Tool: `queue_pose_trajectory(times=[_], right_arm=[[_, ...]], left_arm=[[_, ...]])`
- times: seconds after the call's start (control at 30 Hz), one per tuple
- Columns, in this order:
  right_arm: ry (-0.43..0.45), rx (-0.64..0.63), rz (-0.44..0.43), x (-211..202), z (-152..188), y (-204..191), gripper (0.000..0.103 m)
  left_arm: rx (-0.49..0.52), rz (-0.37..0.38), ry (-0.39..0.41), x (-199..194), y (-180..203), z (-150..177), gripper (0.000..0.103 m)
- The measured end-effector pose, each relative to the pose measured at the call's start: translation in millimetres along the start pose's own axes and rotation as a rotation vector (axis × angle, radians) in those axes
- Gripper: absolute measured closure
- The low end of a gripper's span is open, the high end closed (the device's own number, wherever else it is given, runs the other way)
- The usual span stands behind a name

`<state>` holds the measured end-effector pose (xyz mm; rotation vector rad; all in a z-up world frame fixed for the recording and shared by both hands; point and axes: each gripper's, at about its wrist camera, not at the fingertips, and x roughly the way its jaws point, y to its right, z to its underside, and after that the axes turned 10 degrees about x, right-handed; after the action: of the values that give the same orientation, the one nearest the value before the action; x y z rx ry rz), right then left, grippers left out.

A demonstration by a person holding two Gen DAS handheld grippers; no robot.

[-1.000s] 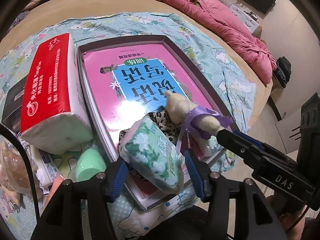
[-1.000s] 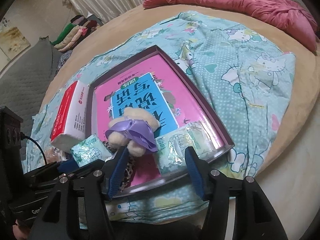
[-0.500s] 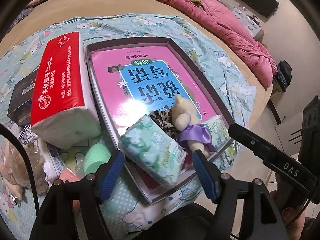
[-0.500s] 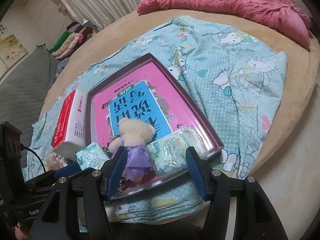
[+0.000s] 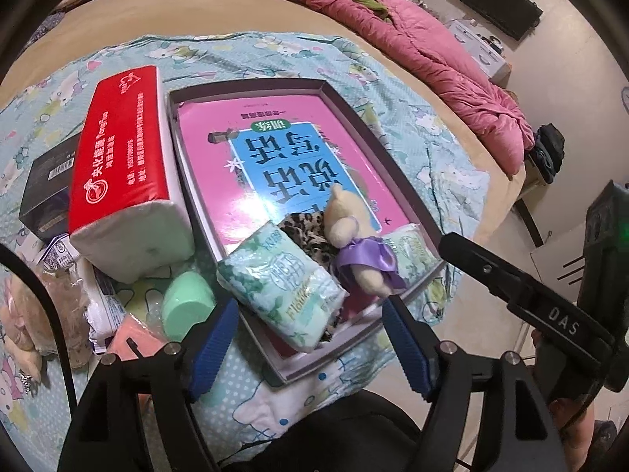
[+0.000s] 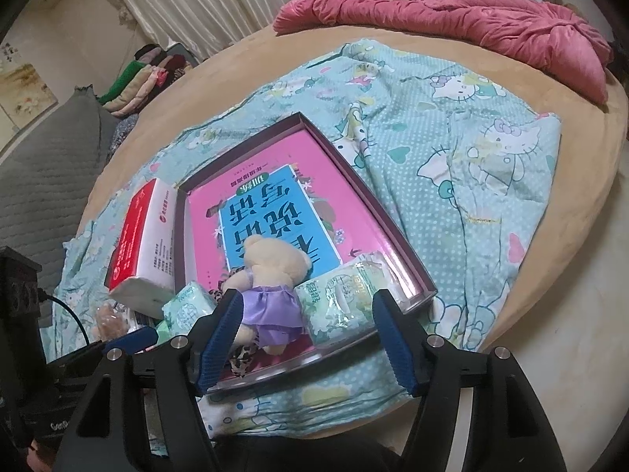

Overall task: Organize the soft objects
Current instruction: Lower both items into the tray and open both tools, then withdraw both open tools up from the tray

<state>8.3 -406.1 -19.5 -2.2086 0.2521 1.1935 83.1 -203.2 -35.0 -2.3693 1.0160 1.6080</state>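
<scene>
A shallow purple-rimmed tray [image 5: 355, 118] on the bed holds a pink book. At its near end lie a green floral tissue pack [image 5: 283, 279], a leopard-print cloth [image 5: 306, 232], a cream teddy bear in a purple dress [image 5: 354, 236] and a second tissue pack [image 5: 412, 247]. My left gripper [image 5: 308, 324] hovers over the first pack, its jaws opening and its pads clear of the pack. My right gripper [image 6: 306, 310] hangs over the bear [image 6: 271, 271] and the second pack [image 6: 342, 299]. Its jaws are opening, and neither pad presses on them.
A red-and-white tissue brick [image 5: 122, 165] leans on the tray's left side, with a black box [image 5: 47, 185] behind it. A green cap [image 5: 186, 306] and a bagged plush [image 5: 23, 314] lie near left. A pink quilt [image 5: 432, 51] sits far back. The bed edge drops off at right.
Both pairs of jaws have widened. The left let go of the tissue pack, which now lies in the tray. The right let go of the bear, which now rests on the leopard cloth.
</scene>
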Motion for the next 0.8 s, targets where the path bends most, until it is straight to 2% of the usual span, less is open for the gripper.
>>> queue_pose_trajectory(times=[0.53,0.8], right_arm=[[0.029,0.011,-0.005,-14.8,-3.6,6.2,0.033],[0.023,0.011,0.004,-11.2,-4.0,8.7,0.033]], left_arm=[[-0.002,0.036,-0.054,34.8,10.6,-5.7,0.028],[-0.010,0.048,-0.044,36.5,8.2,-10.4,0.028]])
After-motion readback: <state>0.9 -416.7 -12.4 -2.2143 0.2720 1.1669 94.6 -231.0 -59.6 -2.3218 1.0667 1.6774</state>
